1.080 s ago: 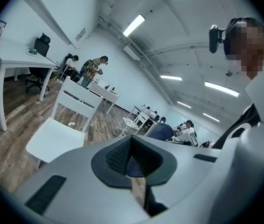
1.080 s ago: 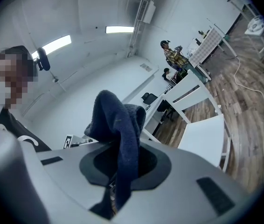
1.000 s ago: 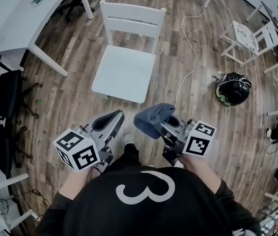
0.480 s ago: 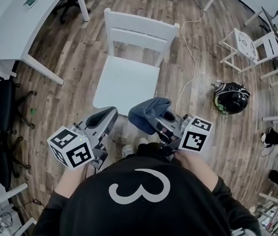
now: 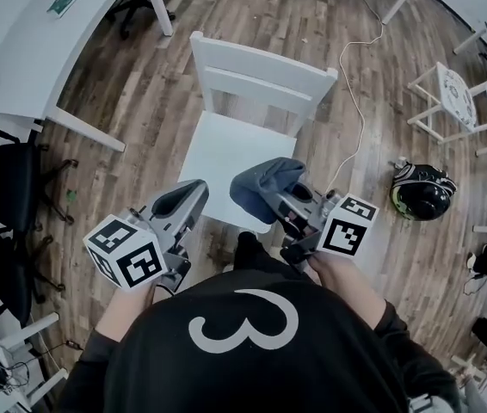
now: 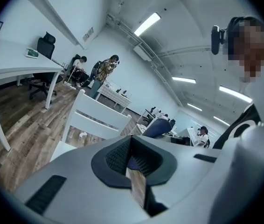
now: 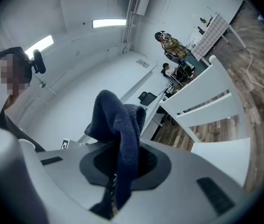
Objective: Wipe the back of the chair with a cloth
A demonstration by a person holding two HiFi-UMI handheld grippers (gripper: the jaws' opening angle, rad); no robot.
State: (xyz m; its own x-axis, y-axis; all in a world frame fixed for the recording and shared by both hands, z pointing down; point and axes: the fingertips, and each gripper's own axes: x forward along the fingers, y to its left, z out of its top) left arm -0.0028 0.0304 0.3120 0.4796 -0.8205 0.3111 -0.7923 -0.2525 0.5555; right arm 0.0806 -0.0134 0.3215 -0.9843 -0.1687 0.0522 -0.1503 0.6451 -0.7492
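Left hand-held gripper: grey smooth shell with dark ribbed pads; jaws pressed together with nothing between them in the left gripper view; held low, at the front left of the seat.
Right hand-held gripper: same build; jaws pinching the cloth.
Cloth: dark blue, soft and nubbly, bunched into a rounded hump above the jaws; it overlaps the seat's front right corner in the head view, well apart from the chair back.
Chair: white, hard and flat-seated; back of straight horizontal slats with open gaps, at the far side of the seat.
Floor: brown wood planks; a thin white cable trails across it; a rounded black helmet lies to the right.
Tabletop: white, smooth, curved edge, far left.
Change: a second ago the cloth sat short of the seat's front edge; now it reaches over it; both grips are unchanged.
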